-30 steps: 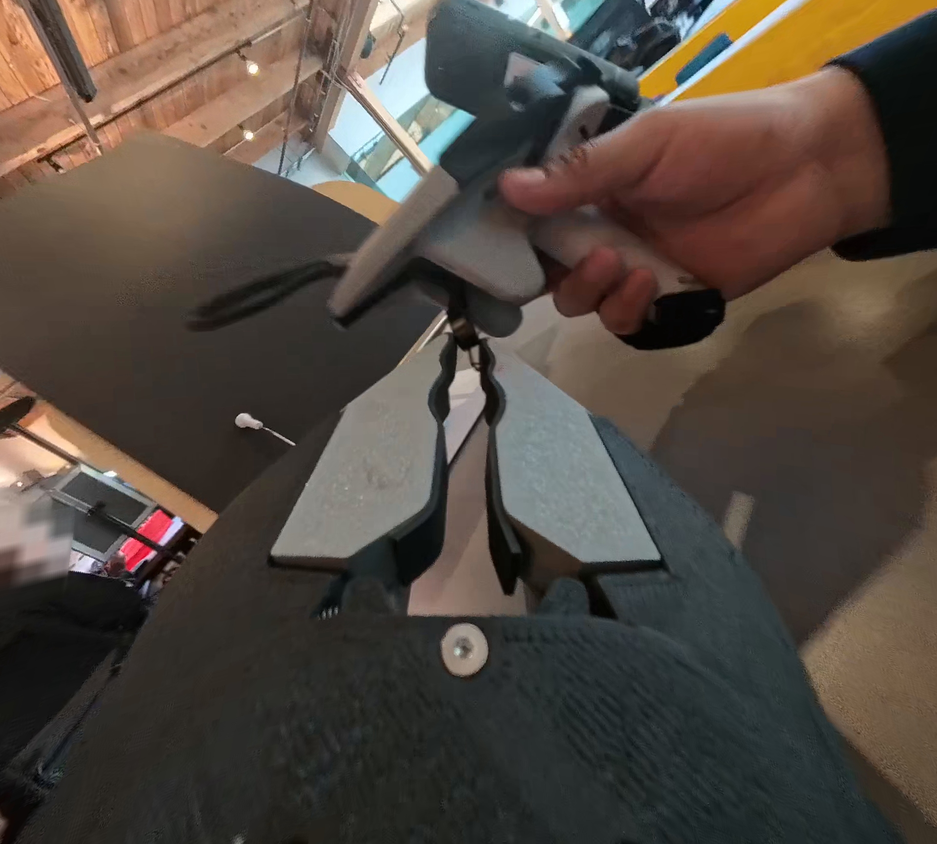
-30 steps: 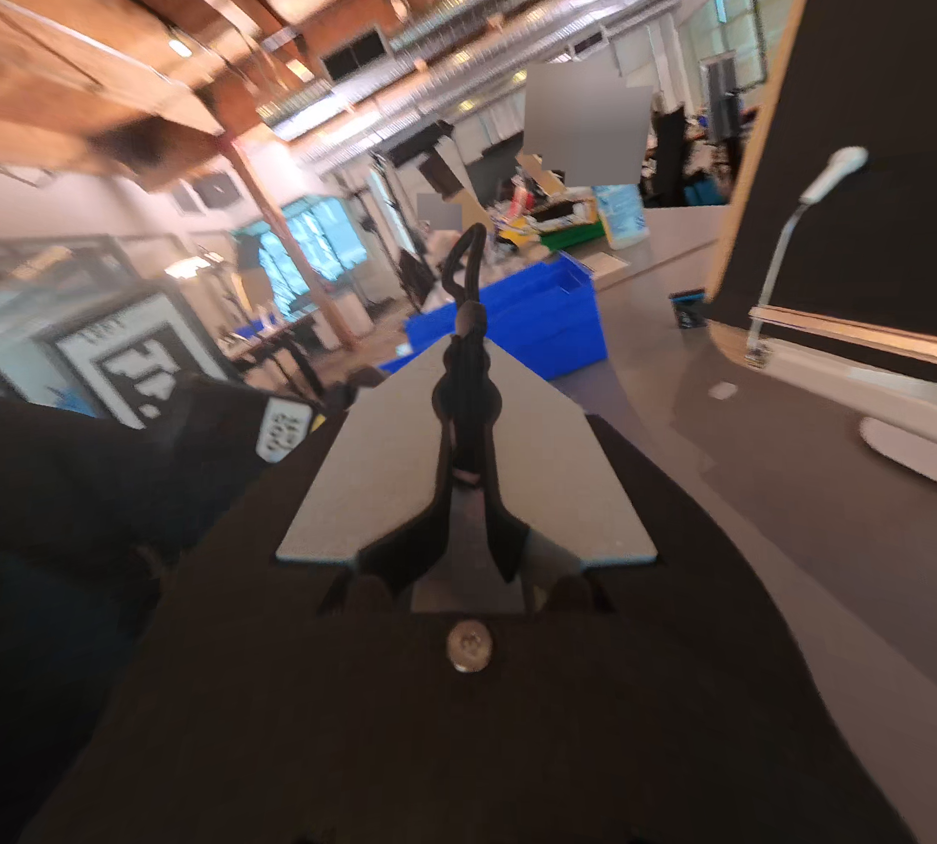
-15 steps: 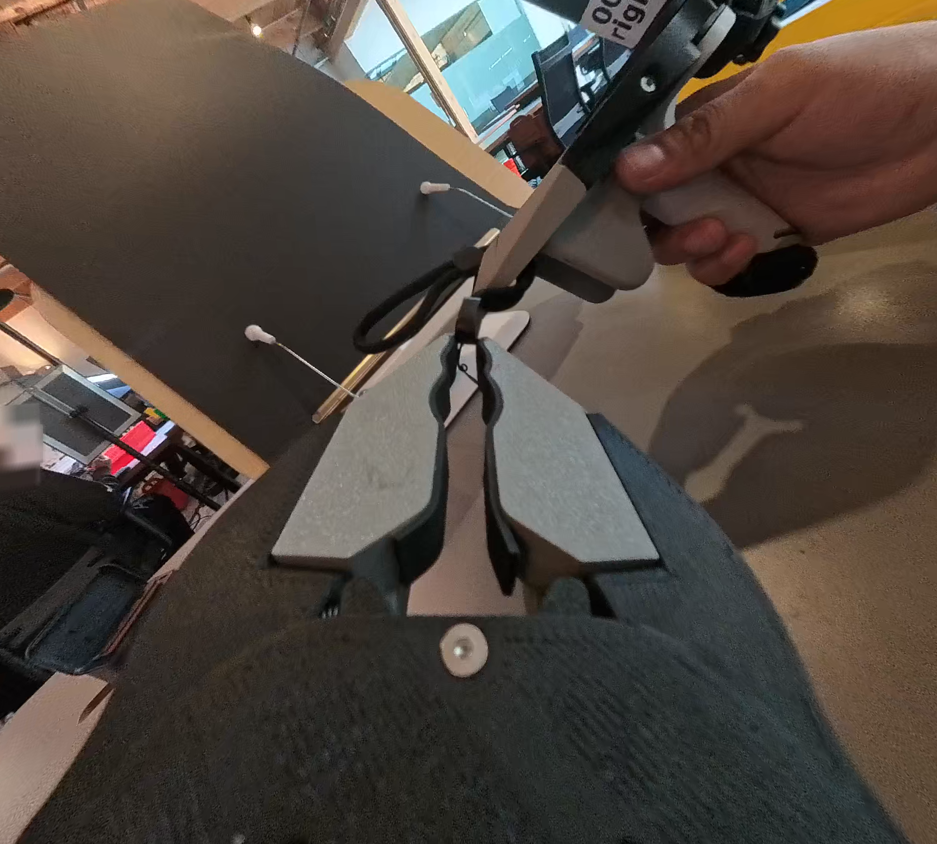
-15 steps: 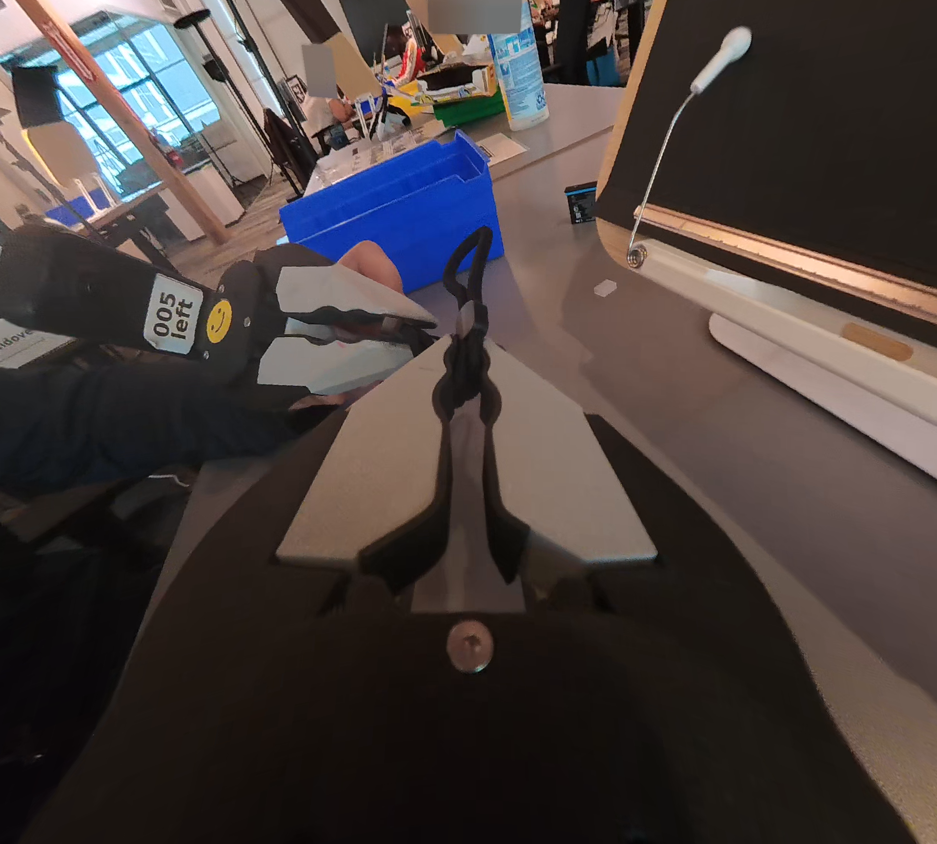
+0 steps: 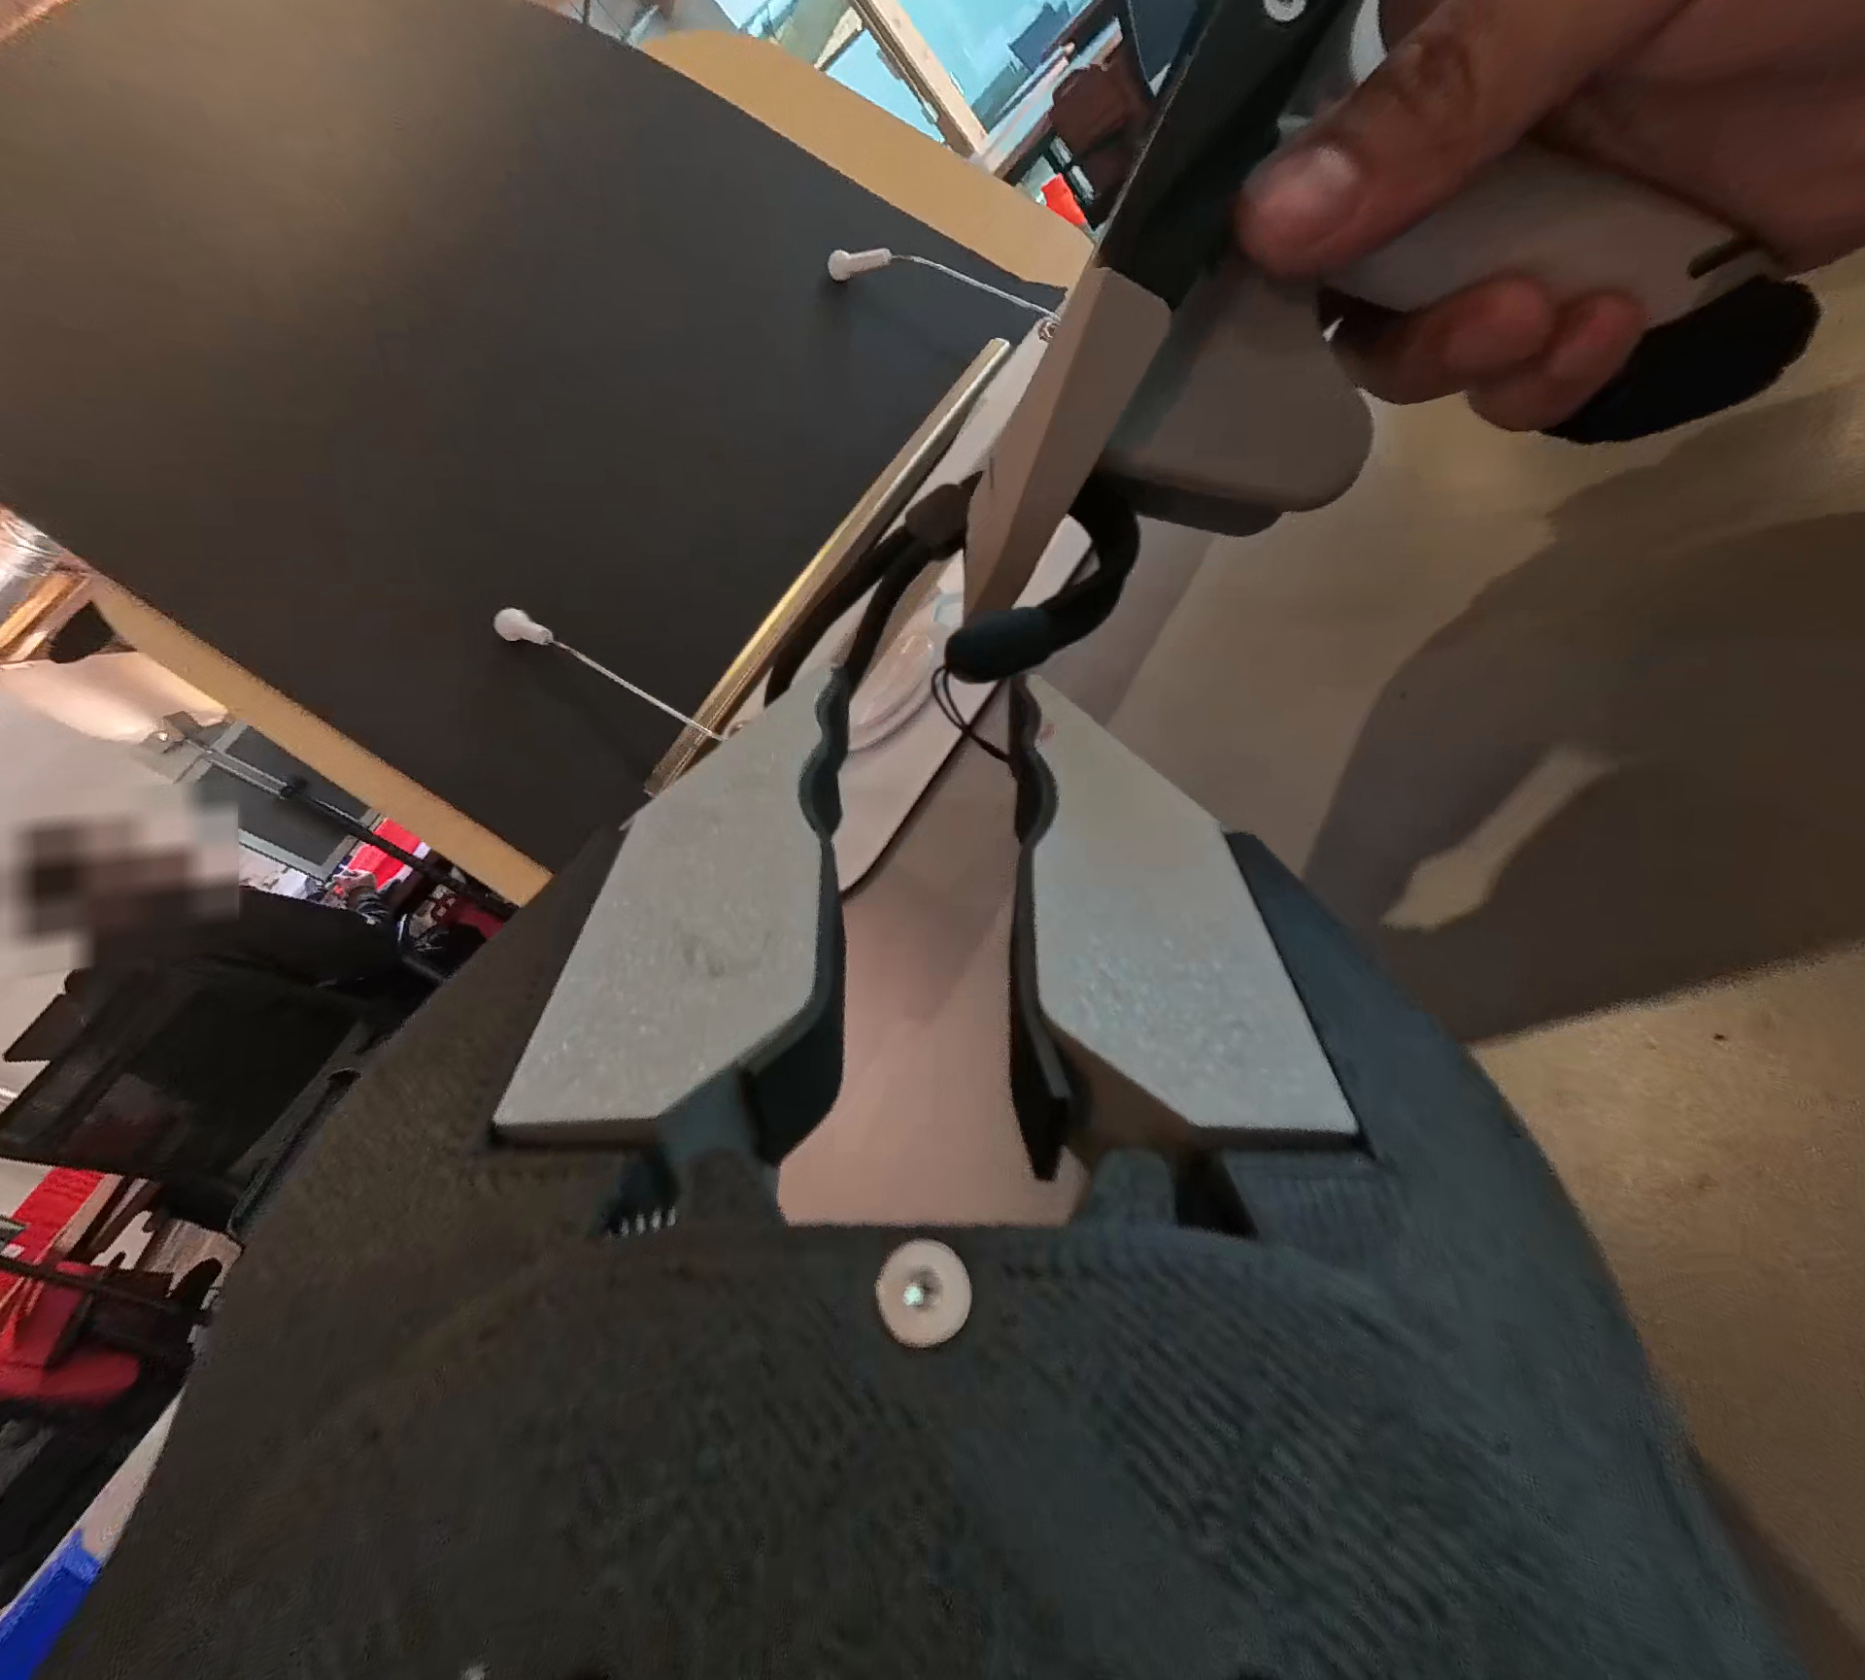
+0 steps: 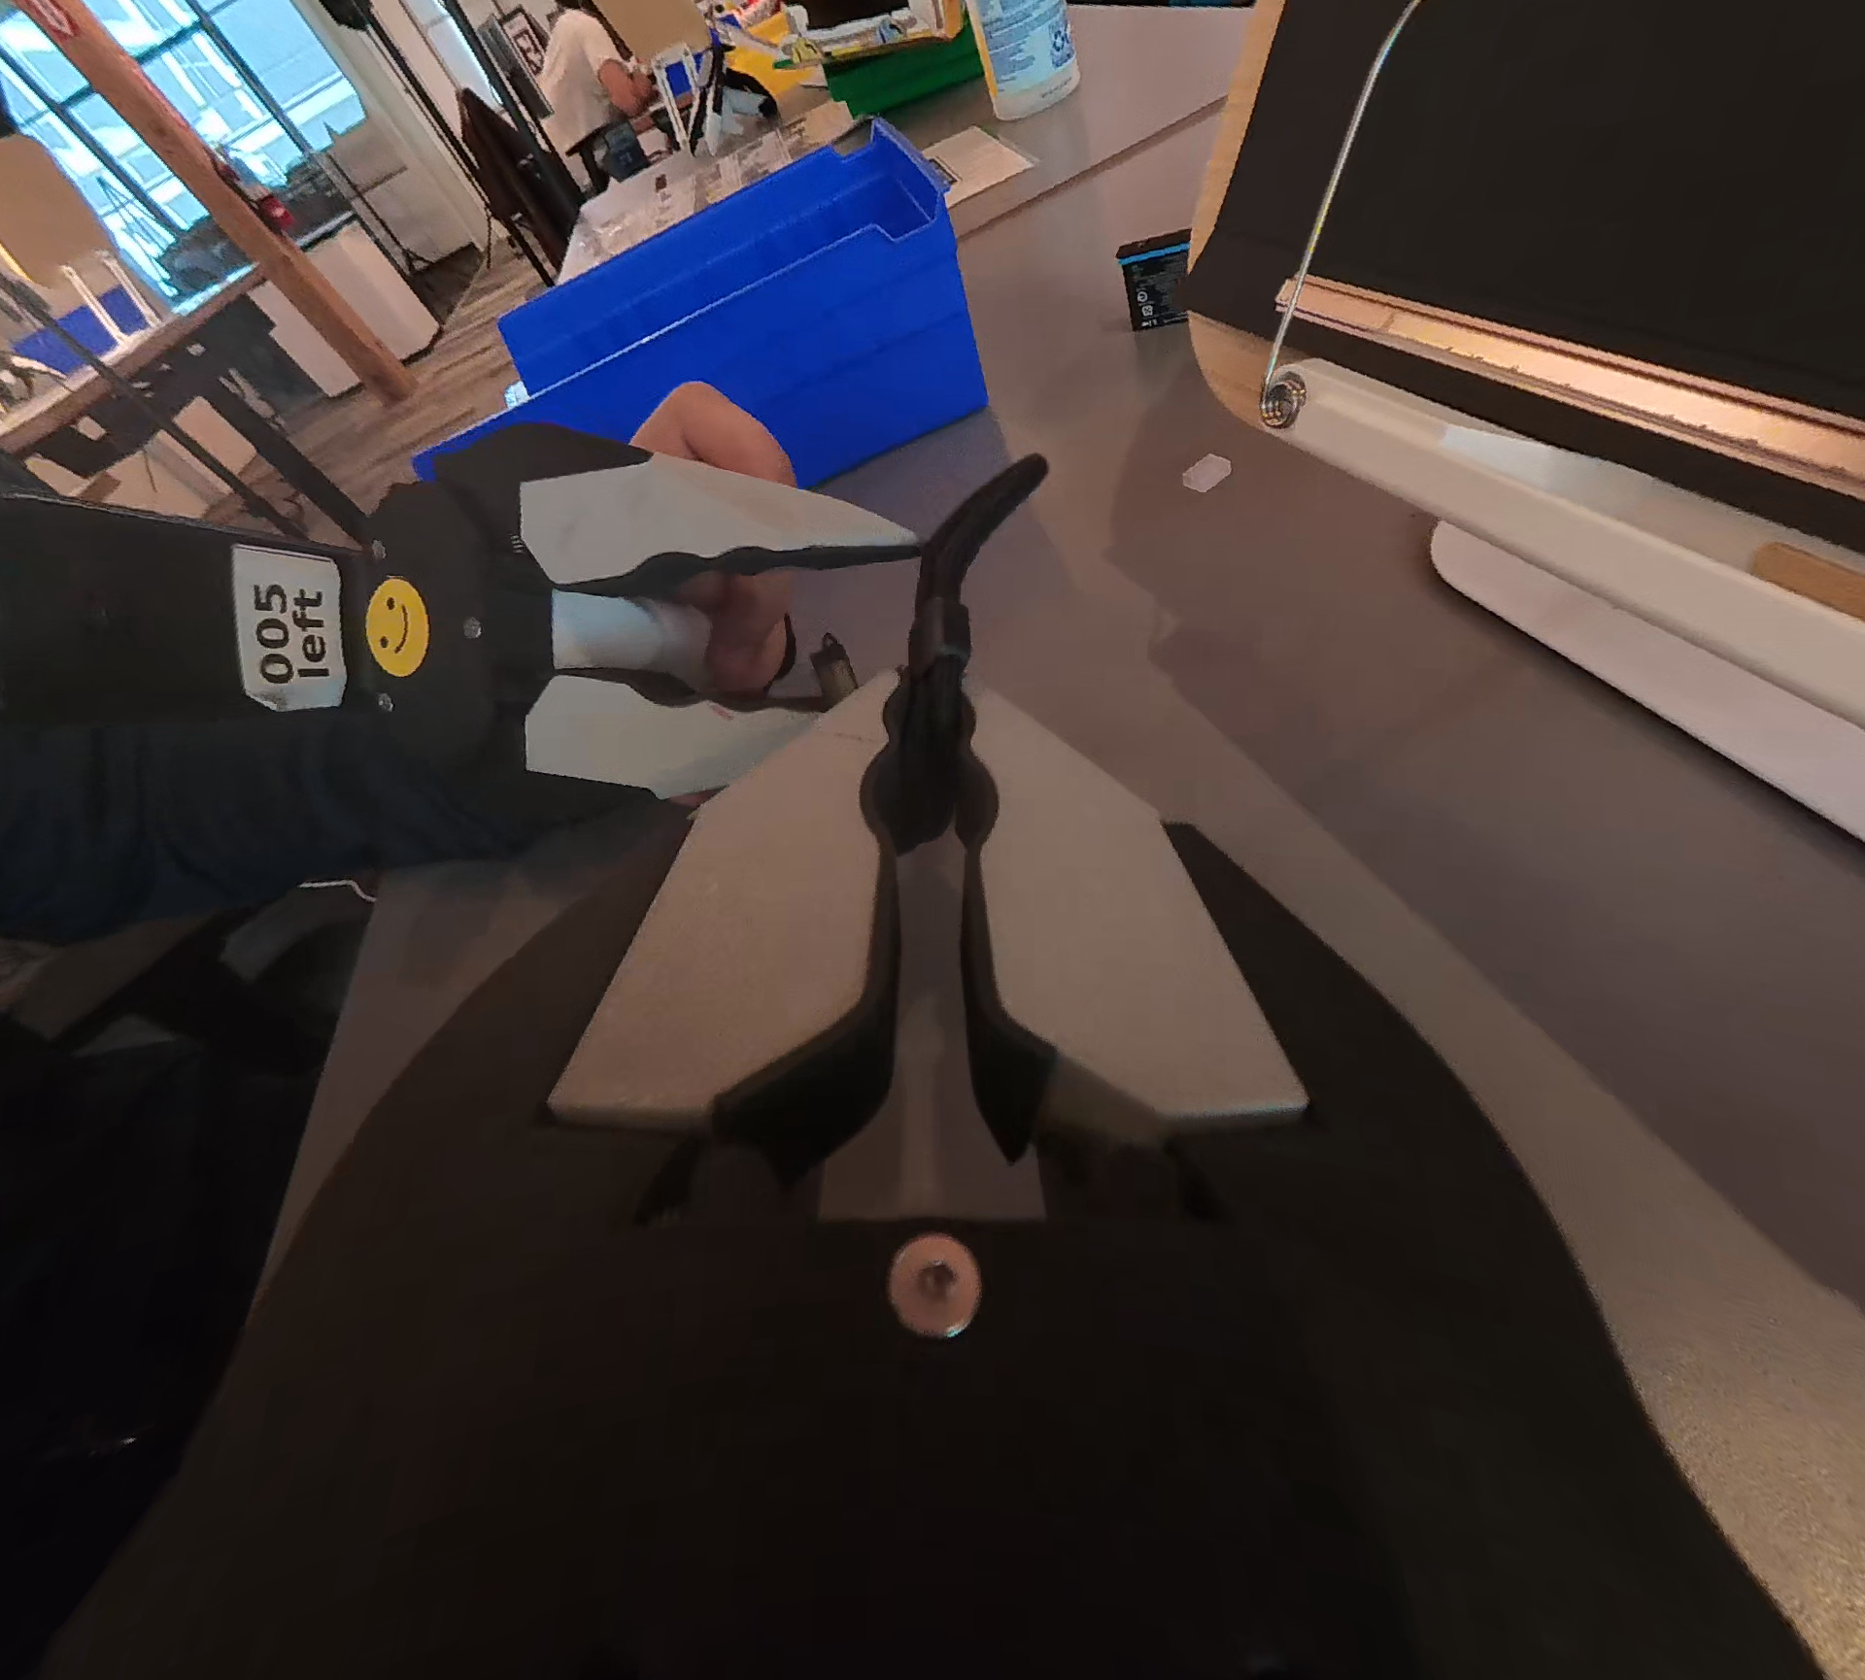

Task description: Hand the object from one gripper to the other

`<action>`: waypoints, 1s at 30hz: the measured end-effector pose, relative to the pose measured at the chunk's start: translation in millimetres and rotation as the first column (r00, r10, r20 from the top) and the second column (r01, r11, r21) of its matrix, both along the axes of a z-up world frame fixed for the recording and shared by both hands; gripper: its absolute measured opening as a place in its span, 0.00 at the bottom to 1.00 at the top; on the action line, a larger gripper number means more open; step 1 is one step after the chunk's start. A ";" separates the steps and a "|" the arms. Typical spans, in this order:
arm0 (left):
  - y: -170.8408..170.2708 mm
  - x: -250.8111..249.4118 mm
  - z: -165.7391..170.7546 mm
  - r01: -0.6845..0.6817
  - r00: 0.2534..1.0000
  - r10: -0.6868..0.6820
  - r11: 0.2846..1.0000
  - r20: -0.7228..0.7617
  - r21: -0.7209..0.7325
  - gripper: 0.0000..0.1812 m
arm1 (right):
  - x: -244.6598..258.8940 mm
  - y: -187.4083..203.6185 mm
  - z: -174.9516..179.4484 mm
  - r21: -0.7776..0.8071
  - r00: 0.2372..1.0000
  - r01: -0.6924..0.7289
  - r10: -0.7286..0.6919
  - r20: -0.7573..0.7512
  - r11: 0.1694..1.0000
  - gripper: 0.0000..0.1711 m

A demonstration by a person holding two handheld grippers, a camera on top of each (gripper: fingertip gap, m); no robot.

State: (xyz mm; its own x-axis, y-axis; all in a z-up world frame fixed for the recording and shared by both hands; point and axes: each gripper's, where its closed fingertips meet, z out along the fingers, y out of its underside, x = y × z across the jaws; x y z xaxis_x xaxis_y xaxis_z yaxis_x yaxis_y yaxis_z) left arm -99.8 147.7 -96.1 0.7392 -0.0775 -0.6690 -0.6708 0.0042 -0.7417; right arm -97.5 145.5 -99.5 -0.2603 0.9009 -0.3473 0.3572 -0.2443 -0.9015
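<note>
Jaws: right gripper (image 6: 930, 713) clamps black cord loop (image 6: 974, 512) | left gripper (image 5: 923, 713) spread (cord between tips)

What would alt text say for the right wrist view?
The right gripper is shut on a black cord loop, held above a grey table. The left gripper reaches in open from the left, its fingers either side of the loop; a blue bin stands behind.
</note>
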 end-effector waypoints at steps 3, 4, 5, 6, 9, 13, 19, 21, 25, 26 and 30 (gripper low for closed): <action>0.8 0.1 -2.8 -0.008 1.000 0.008 1.000 -0.019 -0.011 0.18 | -1.5 -1.4 -4.4 0.019 1.000 0.004 -0.004 0.017 1.000 0.00; 0.8 0.9 -3.7 -0.004 1.000 0.004 1.000 -0.020 -0.016 0.19 | -1.7 -2.0 -4.8 0.021 1.000 0.002 -0.002 0.019 1.000 0.00; 0.9 1.7 -4.4 -0.002 1.000 0.001 1.000 -0.022 -0.020 0.19 | -1.5 -2.9 -4.6 0.021 1.000 -0.003 0.003 0.018 1.000 0.00; 1.0 2.0 -4.7 -0.001 1.000 0.000 1.000 -0.025 -0.020 0.19 | -1.2 -3.6 -4.3 0.020 1.000 -0.008 0.008 0.018 1.000 0.00; 1.0 4.2 -6.7 0.013 1.000 -0.013 0.999 -0.022 -0.030 0.19 | 0.2 -3.9 -5.7 0.030 0.999 -0.019 0.018 0.030 0.999 0.00; 2.2 4.7 -13.8 0.018 1.000 -0.020 0.998 -0.024 -0.067 0.21 | 2.3 -8.6 -10.7 0.047 0.997 -0.057 0.055 0.057 0.997 0.00; 0.7 11.4 -19.1 0.057 0.997 -0.061 0.994 -0.038 -0.096 0.07 | 1.9 -8.3 -12.1 0.053 0.997 -0.057 0.054 0.061 0.997 0.00; 1.7 6.6 -16.9 0.036 0.999 -0.039 0.994 -0.023 -0.100 0.00 | 3.5 -6.2 -12.3 0.047 0.996 -0.059 0.056 0.069 0.997 0.02; 2.8 -0.9 -18.0 0.033 0.998 -0.026 0.991 0.056 -0.130 0.00 | 6.8 1.6 -5.8 0.073 0.998 -0.039 0.035 0.051 0.997 0.08; 2.9 -2.1 -18.0 0.033 0.998 -0.024 0.991 0.064 -0.132 0.00 | 8.1 3.7 -3.6 0.081 0.999 -0.033 0.029 0.046 0.996 0.08; 2.5 -1.5 -15.9 0.044 0.995 -0.032 0.991 0.094 -0.130 0.00 | 14.8 9.5 4.4 0.147 0.999 -0.034 0.030 0.027 0.989 0.17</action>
